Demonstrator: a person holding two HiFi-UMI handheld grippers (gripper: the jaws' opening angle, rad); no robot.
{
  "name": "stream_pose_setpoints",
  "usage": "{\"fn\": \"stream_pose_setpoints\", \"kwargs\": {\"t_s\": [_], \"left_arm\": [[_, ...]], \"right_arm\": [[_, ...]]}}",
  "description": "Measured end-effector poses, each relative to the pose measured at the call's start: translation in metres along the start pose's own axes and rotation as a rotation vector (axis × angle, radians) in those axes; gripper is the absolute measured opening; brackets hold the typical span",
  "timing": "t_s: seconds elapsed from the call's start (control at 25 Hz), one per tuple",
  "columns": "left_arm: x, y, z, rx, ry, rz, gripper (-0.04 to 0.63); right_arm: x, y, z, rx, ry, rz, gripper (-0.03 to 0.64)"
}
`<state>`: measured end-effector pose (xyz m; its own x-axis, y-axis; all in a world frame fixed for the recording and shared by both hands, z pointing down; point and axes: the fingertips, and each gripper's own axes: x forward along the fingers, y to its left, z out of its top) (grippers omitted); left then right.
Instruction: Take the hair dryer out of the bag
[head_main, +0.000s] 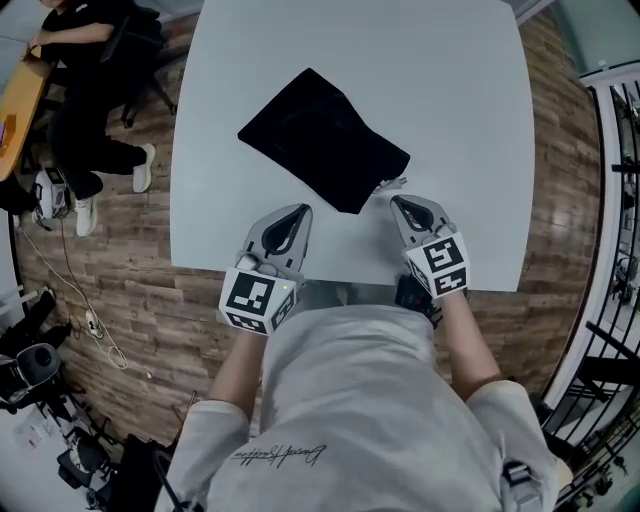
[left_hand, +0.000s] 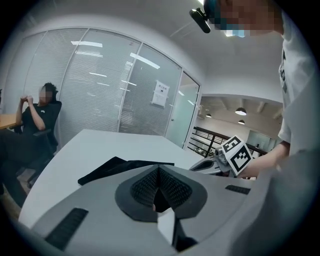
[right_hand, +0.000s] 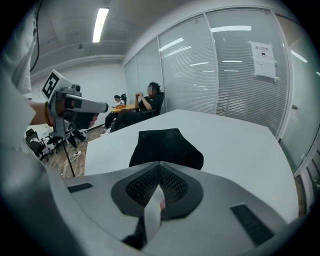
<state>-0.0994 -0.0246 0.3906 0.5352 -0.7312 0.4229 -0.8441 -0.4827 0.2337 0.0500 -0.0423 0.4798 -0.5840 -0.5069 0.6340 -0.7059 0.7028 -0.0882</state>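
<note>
A black cloth bag (head_main: 322, 140) lies flat and slanted on the white table (head_main: 440, 90), bulging slightly; its contents are hidden, so no hair dryer shows. A small pale bit sticks out at the bag's near right corner (head_main: 390, 183). My left gripper (head_main: 296, 212) hovers over the table's near edge, just short of the bag's near side, jaws shut and empty. My right gripper (head_main: 399, 203) is shut too, its tip close to the bag's near right corner. The bag (left_hand: 125, 167) lies ahead in the left gripper view, and the bag (right_hand: 167, 147) fills the middle of the right gripper view.
A seated person in black (head_main: 85, 90) is at a wooden desk beyond the table's far left. Cables and gear (head_main: 50, 350) lie on the wood floor at the left. A railing (head_main: 615, 200) runs along the right. Glass partition walls (right_hand: 225, 75) stand behind the table.
</note>
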Motion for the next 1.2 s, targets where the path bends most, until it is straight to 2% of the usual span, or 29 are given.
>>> {"fn": "stream_pose_setpoints", "kwargs": {"t_s": [0.2, 0.44, 0.68, 0.92, 1.08, 1.2], "left_arm": [[0.006, -0.002, -0.006, -0.008, 0.029, -0.023, 0.011], [0.012, 0.001, -0.017, -0.013, 0.064, -0.039, 0.011], [0.023, 0.022, -0.026, 0.016, 0.091, -0.015, 0.011], [0.045, 0.061, -0.031, 0.03, 0.127, 0.009, 0.012], [0.065, 0.051, -0.027, 0.042, 0.142, -0.082, 0.016], [0.085, 0.019, -0.038, 0.103, 0.191, -0.193, 0.07]], "right_arm": [[0.011, -0.014, -0.011, -0.038, 0.053, -0.049, 0.025], [0.026, -0.014, -0.019, -0.05, 0.114, -0.06, 0.025], [0.035, -0.021, -0.026, -0.072, 0.155, -0.08, 0.05], [0.04, -0.026, -0.032, -0.092, 0.187, -0.083, 0.082], [0.044, -0.028, -0.032, -0.093, 0.196, -0.072, 0.089], [0.048, -0.024, -0.032, -0.095, 0.199, -0.048, 0.086]]}}
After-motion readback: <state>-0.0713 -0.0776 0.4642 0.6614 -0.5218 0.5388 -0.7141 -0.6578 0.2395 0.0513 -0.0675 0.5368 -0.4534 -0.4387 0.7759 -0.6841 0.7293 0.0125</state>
